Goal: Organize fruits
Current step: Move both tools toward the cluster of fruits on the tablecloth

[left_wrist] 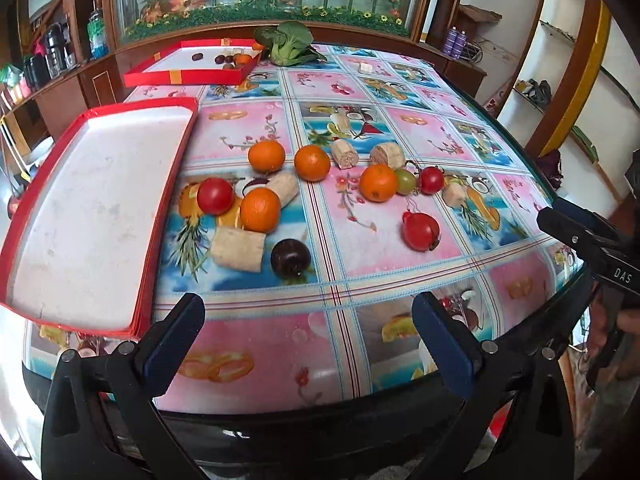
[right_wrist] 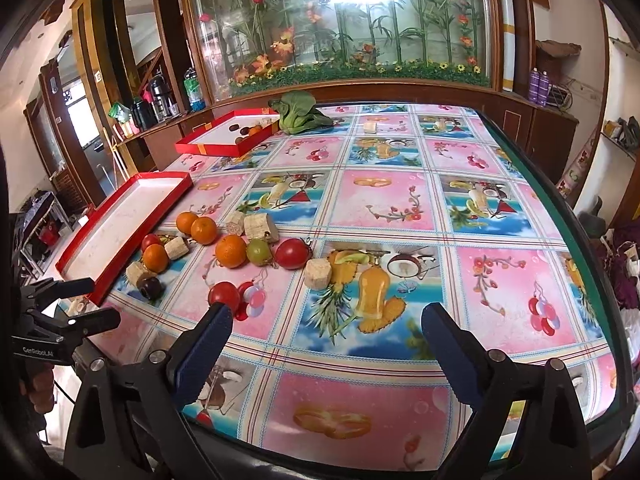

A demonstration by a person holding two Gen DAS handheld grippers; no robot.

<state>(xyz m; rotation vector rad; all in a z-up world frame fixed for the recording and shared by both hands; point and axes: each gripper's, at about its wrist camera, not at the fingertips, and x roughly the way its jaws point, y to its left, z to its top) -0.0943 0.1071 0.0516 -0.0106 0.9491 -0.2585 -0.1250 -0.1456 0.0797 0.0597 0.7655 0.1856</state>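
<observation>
Open tablecloth [right_wrist: 384,208] lies bare ahead of the right gripper [right_wrist: 326,344]; oranges [left_wrist: 266,156], tomatoes [left_wrist: 215,196] and corn pieces [left_wrist: 345,153] crowd beside the empty red tray [left_wrist: 100,208], blocking the left gripper [left_wrist: 308,340].

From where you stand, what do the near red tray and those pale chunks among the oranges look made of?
Near red tray: likely glossy cardboard, a box lid perhaps; thin walls, shiny red edge, matte white inside.
Pale chunks: fibrous, beige, with rough cut ends; possibly cut cane or pressed wood, hard to tell.

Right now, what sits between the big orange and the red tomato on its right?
A small green fruit sits between that orange and the tomato, touching the orange, clearest in the left wrist view.
</observation>
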